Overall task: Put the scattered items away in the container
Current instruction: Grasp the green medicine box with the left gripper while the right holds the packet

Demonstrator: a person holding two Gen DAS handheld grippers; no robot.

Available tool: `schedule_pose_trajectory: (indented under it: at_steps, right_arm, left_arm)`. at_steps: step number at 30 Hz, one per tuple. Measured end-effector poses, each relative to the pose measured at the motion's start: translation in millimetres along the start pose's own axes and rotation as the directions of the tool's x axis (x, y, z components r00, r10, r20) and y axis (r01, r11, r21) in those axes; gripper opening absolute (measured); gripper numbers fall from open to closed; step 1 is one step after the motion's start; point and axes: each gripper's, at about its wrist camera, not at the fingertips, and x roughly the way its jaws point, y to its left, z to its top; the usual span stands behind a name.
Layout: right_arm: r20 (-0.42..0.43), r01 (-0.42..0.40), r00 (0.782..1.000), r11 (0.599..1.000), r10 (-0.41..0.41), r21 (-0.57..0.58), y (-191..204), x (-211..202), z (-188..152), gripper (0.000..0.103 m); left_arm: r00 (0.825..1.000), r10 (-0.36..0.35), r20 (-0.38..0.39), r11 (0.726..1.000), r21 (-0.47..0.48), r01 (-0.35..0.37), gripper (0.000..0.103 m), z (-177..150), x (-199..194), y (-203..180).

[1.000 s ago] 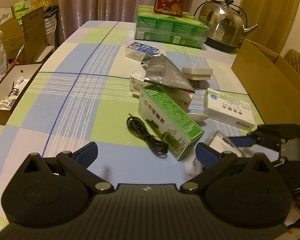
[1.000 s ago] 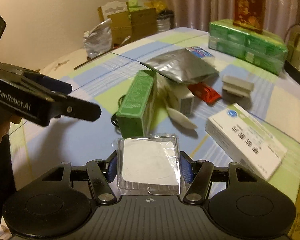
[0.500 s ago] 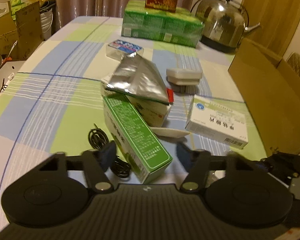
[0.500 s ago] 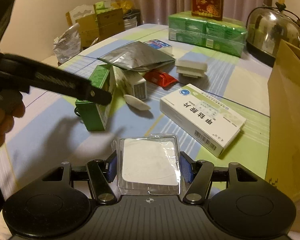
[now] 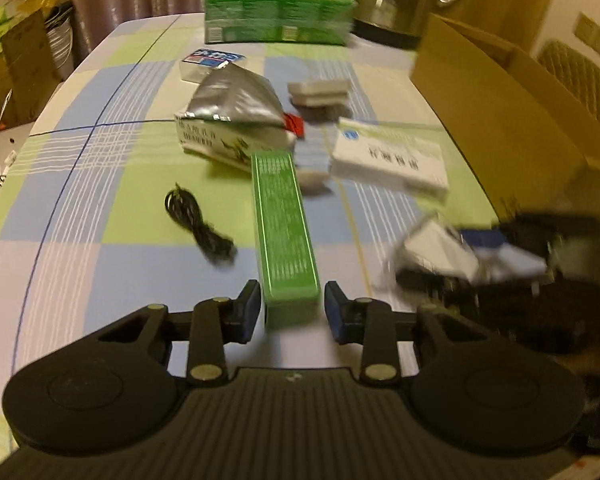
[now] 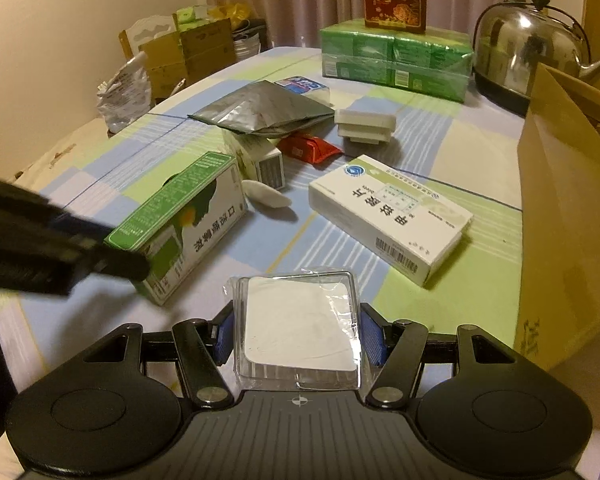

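Note:
My left gripper (image 5: pixel 292 310) is open, its blue pads on either side of the near end of a long green box (image 5: pixel 282 232), with a small gap on each side. The same box (image 6: pixel 180 216) lies on the table in the right wrist view, with the left gripper (image 6: pixel 116 258) at its near end. My right gripper (image 6: pixel 298 334) is shut on a clear plastic packet with a white card (image 6: pixel 298 332), held above the table. The open cardboard box (image 6: pixel 568 200) stands at the right; it also shows in the left wrist view (image 5: pixel 512 120).
On the checked tablecloth lie a white medicine box (image 6: pixel 388 216), a silver foil bag (image 6: pixel 260 108), a red packet (image 6: pixel 308 148), a white stacked case (image 6: pixel 364 124), a white spoon-like piece (image 6: pixel 266 196) and a black cable (image 5: pixel 198 228). Green tissue packs (image 6: pixel 396 60) and a kettle (image 6: pixel 528 44) stand at the back.
My left gripper has moved in over the green box and narrowed around its near end. My right gripper has stayed shut on the clear packet and swung a little towards the cardboard box.

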Motion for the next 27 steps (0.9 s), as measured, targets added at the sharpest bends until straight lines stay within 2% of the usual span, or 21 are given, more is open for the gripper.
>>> schedule_pose_trajectory:
  at_steps: [2, 4, 5, 9, 14, 17, 18, 19, 21, 27]
  right_arm:
    - [-0.001, 0.007, 1.000, 1.000, -0.007, 0.007, 1.0, -2.3, -2.7, 0.058]
    - [0.001, 0.017, 1.000, 1.000, -0.017, 0.020, 1.2, -3.9, -4.6, 0.058]
    - [0.002, 0.020, 1.000, 0.999, -0.020, 0.027, 0.9, -4.6, -4.8, 0.058]
    - [0.007, 0.029, 1.000, 0.999, -0.029, 0.042, -0.2, -6.3, -4.9, 0.058]
    - [0.016, 0.034, 0.999, 0.998, -0.034, 0.048, -2.1, -6.3, -3.0, 0.058]
    - [0.019, 0.036, 0.999, 0.998, -0.037, 0.053, -4.7, -4.3, -2.6, 0.058]
    - [0.019, 0.037, 0.999, 0.998, -0.038, 0.056, -5.8, -3.2, -2.5, 0.058]
    - [0.018, 0.037, 0.999, 0.998, -0.038, 0.058, -6.6, -2.2, -2.4, 0.058]
    - [0.016, 0.038, 0.999, 0.997, -0.039, 0.065, -7.9, -0.7, -2.4, 0.058]
    - [0.020, 0.041, 0.999, 0.996, -0.043, 0.075, -5.7, -4.3, -2.1, 0.058]
  left_arm:
    - [1.000, 0.010, 0.000, 1.000, 0.007, -0.010, 0.030, -3.5, -3.7, -1.5]
    - [1.000, 0.022, 0.016, 1.000, -0.007, -0.022, 0.045, -1.0, -4.5, -0.3]
    - [0.999, 0.026, 0.025, 1.000, -0.016, -0.025, 0.048, 2.2, -3.9, 0.2]
    - [0.999, 0.026, 0.048, 0.999, -0.029, -0.025, 0.049, 20.0, 8.5, -0.8]
    - [0.998, 0.050, 0.027, 0.999, -0.018, -0.049, 0.049, 32.5, 37.1, -2.5]
    - [0.998, 0.060, 0.007, 0.998, -0.005, -0.060, 0.047, 33.7, 50.1, -1.8]
    - [0.998, 0.062, 0.003, 0.998, -0.001, -0.062, 0.042, 33.4, 52.6, -1.5]
    - [0.998, 0.064, 0.001, 0.998, 0.001, -0.064, 0.031, 32.9, 54.5, -0.9]
    - [0.997, 0.074, 0.005, 0.997, 0.005, -0.074, 0.026, 31.6, 55.3, -0.3]
    - [0.998, 0.061, 0.025, 0.998, 0.025, -0.062, 0.025, 26.4, 43.3, -1.0]
